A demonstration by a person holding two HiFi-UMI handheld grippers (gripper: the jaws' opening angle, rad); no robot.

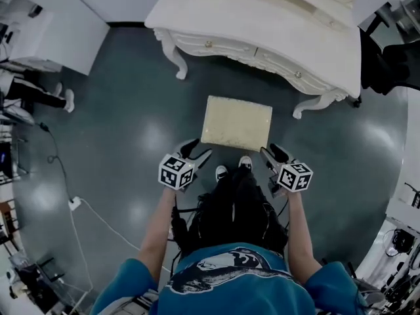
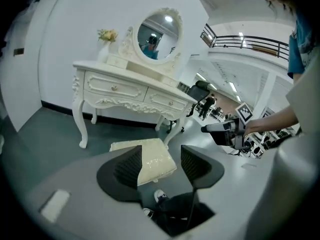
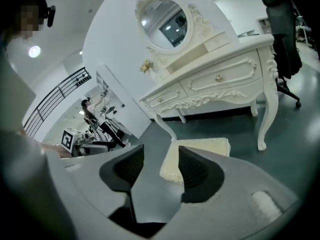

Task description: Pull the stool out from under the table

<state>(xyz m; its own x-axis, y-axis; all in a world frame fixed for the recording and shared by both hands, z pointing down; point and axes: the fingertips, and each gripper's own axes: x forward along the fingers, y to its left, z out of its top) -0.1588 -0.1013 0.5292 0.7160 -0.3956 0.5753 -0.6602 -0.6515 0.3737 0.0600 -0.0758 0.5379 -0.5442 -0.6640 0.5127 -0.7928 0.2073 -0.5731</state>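
Tongs left (image 1: 199,149) and tongs right (image 1: 272,151) stand half-open, empty

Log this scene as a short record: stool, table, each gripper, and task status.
stool: cream cushioned top, on floor, clear of table, ahead of person's shoes
table: white, carved, mirror on top
left gripper: jaws apart, empty
right gripper: jaws apart, empty
task status: stool looks pulled out
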